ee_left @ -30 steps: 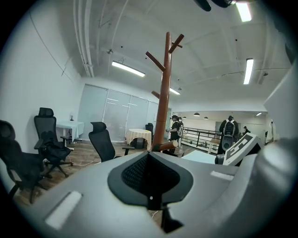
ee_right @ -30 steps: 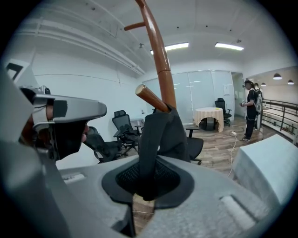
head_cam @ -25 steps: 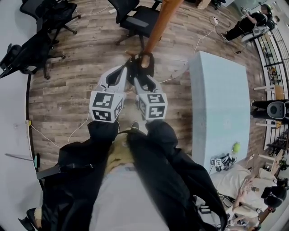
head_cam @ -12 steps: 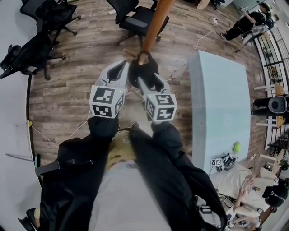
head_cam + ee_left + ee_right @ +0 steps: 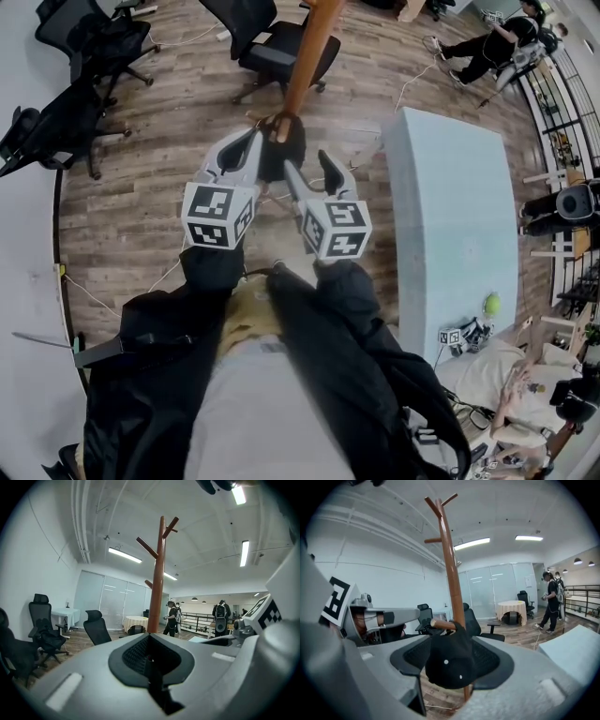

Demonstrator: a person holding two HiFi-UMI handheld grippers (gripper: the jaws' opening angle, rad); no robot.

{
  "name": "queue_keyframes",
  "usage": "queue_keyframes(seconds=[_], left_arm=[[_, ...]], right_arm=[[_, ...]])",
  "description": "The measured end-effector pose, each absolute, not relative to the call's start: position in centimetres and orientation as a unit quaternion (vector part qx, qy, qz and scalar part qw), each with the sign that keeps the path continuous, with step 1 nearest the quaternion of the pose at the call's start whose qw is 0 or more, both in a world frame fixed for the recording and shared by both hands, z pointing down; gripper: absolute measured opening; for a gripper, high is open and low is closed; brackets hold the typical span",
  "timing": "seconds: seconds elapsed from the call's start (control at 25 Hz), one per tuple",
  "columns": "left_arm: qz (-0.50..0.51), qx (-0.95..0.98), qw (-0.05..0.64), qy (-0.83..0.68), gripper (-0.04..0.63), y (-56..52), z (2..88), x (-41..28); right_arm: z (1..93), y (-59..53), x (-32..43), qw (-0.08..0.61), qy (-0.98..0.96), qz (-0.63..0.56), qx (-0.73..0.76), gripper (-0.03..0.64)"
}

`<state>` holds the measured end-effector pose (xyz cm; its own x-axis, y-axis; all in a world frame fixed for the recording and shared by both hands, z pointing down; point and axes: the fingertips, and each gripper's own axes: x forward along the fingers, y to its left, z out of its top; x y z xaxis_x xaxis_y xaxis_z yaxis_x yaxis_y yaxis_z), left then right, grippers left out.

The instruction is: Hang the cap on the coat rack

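The cap (image 5: 449, 662) hangs on the coat rack (image 5: 450, 573), at twelve o'clock from the released right gripper (image 5: 309, 171), whose jaws have just been opening. The left gripper (image 5: 149, 656) is clenched.

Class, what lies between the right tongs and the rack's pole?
The cap on a peg, between the right tongs' jaws, which have just been opening; the right gripper view shows it.

Coat rack (image 5: 309, 56) blocks ahead; chairs (image 5: 267, 56) beyond; table (image 5: 450, 216) right; floor (image 5: 131, 216) left passable
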<state>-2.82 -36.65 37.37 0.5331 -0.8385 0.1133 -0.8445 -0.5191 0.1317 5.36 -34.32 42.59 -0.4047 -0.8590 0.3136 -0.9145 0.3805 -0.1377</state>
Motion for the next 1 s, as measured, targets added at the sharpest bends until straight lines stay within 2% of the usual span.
queue_keyframes(seconds=[0.12,0.32,0.48,1.0], left_arm=[[0.012,0.874,0.081,-0.480,-0.002,-36.7,36.8,-2.5],[-0.005,0.872,0.067,-0.484,-0.002,-36.7,35.2,-2.4],[-0.011,0.876,0.061,-0.478,-0.002,-36.7,34.3,-1.9],[-0.017,0.882,0.050,-0.468,-0.002,-36.2,33.4,-1.2]], right_arm=[[39.8,-34.3,5.0,0.071,-0.833,0.108,0.538,0.239],[36.6,-34.2,4.5,0.055,-0.836,0.049,0.545,0.080],[35.4,-34.3,4.4,0.044,-0.839,0.031,0.541,0.002],[33.6,-34.6,4.6,0.019,-0.830,0.005,0.557,-0.003]])
